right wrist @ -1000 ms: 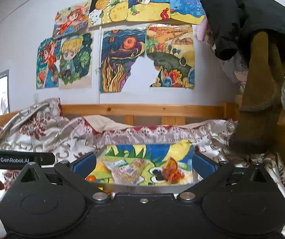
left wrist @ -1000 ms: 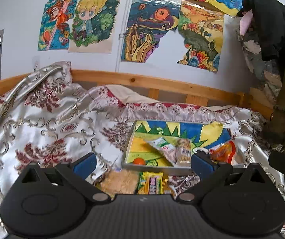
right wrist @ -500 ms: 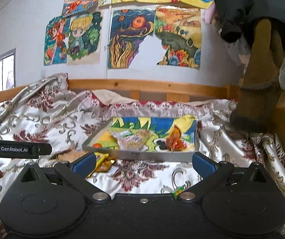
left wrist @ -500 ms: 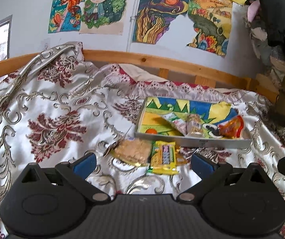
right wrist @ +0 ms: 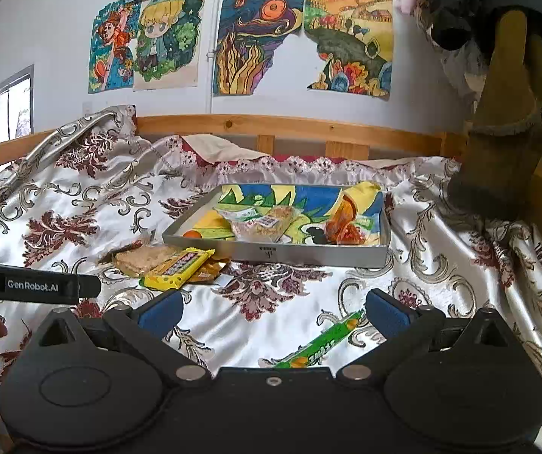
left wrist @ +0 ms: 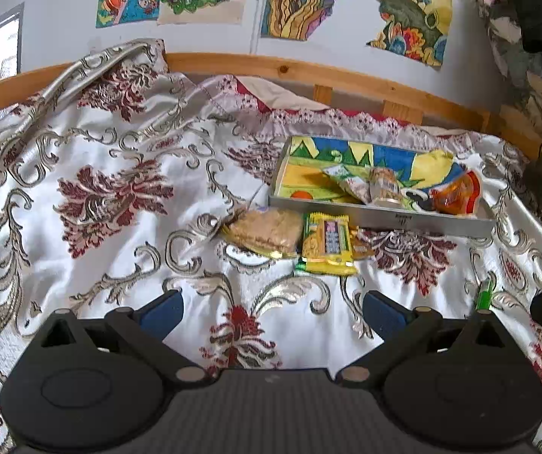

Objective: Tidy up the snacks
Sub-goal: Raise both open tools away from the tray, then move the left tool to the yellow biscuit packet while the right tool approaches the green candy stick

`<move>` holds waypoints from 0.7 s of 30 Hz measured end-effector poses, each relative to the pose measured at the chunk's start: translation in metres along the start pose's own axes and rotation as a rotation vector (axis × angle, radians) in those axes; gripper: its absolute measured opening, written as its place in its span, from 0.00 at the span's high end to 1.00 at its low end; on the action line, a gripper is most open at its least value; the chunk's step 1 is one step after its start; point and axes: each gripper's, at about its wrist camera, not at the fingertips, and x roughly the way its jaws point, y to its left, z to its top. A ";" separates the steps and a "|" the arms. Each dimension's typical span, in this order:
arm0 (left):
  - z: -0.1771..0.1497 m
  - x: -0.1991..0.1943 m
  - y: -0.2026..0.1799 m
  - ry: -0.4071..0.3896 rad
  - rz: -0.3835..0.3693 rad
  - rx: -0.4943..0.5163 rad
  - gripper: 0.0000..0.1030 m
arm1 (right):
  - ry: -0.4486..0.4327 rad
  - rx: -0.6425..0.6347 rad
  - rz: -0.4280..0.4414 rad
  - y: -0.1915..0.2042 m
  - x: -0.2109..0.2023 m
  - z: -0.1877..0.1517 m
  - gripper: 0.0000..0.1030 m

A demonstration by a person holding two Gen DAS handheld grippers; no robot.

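A satin bedspread with dark red and silver scrollwork (left wrist: 119, 196) covers the whole bed and serves as the work surface — soft and rumpled, so flat packets sink slightly into it. Toward its far side sits a shallow grey metal tray lined with a bright painted sheet (right wrist: 271, 254), the likely collecting place, since a clear packet of beige crackers (right wrist: 267, 223) and an orange-red crinkled wrapper (right wrist: 343, 229) already lie inside it.

Just outside the tray's near wall, three snacks remain loose: a clear-wrapped tan biscuit block (left wrist: 263, 230), a yellow bar with a pink label (left wrist: 327, 244) lying partly beside it, and, well apart to the right, a slim green candy tube (right wrist: 320, 344).

The left gripper (left wrist: 271, 312) hangs above bare cloth short of the yellow bar, its blue-padded jaws spread wide and empty. The right gripper (right wrist: 273, 312) is likewise wide apart and holds nothing — the green tube lies just under it, angled between the fingers, which suggests that tube is the next pick for this side.
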 end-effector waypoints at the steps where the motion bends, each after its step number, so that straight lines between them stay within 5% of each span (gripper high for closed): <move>1: -0.001 0.001 0.000 0.009 -0.003 -0.004 0.00 | 0.005 0.003 0.000 0.000 0.001 -0.001 0.01; 21: -0.002 0.015 -0.005 0.010 -0.010 0.029 0.00 | 0.051 0.051 -0.025 -0.006 0.021 -0.015 0.01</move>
